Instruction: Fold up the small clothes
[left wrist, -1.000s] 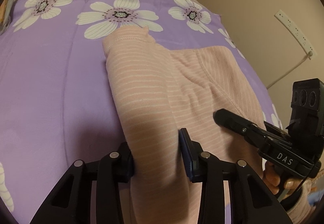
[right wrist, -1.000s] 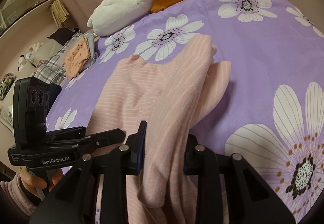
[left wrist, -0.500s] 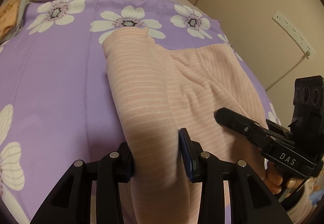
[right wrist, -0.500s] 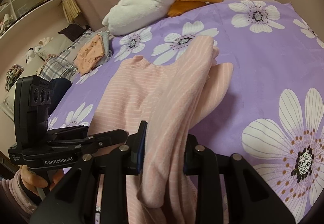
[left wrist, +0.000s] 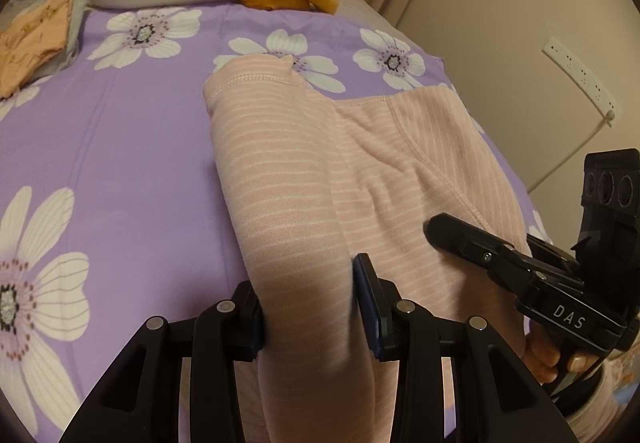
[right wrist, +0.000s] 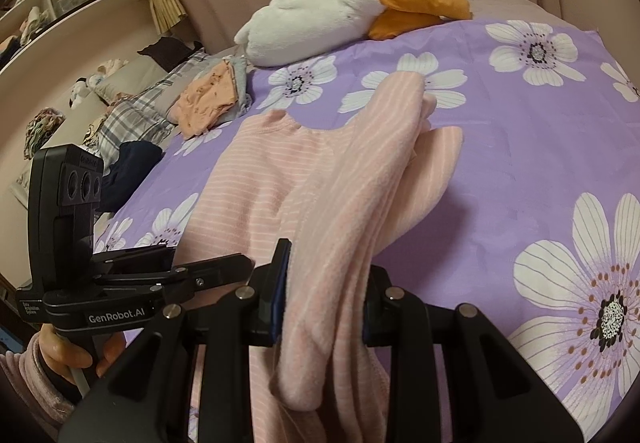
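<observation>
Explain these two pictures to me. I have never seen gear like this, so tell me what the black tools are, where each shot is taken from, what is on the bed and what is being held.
There is no robot here. A person holds a black two-finger tool in each hand, and each tool carries a wide-angle camera looking forward along its fingers. One picture comes from the left gripper, the other from the right gripper; each also shows the other tool off to one side.

The surface is a bed with a purple flowered cover. On it lies a pink striped garment, partly lifted. Both grippers are shut on bunched parts of it, the left near one edge, the right near the other.

Further back lie a white and orange plush toy and a pile of other clothes.
</observation>
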A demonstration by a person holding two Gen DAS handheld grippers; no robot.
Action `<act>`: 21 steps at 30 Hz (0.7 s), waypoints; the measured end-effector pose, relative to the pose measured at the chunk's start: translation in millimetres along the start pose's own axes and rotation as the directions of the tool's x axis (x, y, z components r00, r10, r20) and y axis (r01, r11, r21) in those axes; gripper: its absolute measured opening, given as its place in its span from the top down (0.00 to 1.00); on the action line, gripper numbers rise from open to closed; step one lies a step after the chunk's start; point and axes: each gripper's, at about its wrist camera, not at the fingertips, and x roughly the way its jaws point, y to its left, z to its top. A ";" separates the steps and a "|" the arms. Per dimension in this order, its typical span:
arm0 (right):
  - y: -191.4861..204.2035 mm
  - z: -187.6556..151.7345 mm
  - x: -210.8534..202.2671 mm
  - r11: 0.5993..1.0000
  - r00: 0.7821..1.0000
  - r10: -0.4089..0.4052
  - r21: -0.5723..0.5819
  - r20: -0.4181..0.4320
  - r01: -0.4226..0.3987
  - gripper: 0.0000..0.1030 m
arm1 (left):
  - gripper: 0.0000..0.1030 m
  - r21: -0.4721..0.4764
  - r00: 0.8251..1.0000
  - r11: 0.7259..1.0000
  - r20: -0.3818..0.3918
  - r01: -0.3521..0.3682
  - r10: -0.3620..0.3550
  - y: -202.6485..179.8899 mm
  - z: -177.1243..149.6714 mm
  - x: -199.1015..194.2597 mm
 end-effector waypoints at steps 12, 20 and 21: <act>30.1 10.3 6.3 0.998 1.000 0.027 -0.059 -0.006 -0.027 0.72 | 0.64 -0.016 0.999 0.999 0.043 -0.032 0.033 15.3 -2.3 -22.9; 45.5 17.9 15.7 0.995 0.999 0.029 -0.098 -0.025 -0.031 0.72 | 0.64 -0.041 0.997 0.998 0.066 -0.039 0.042 27.6 -5.1 -30.2; 48.0 19.3 17.5 0.994 0.999 0.030 -0.102 -0.027 -0.033 0.72 | 0.64 -0.045 0.997 0.998 0.069 -0.040 0.043 29.3 -4.9 -30.7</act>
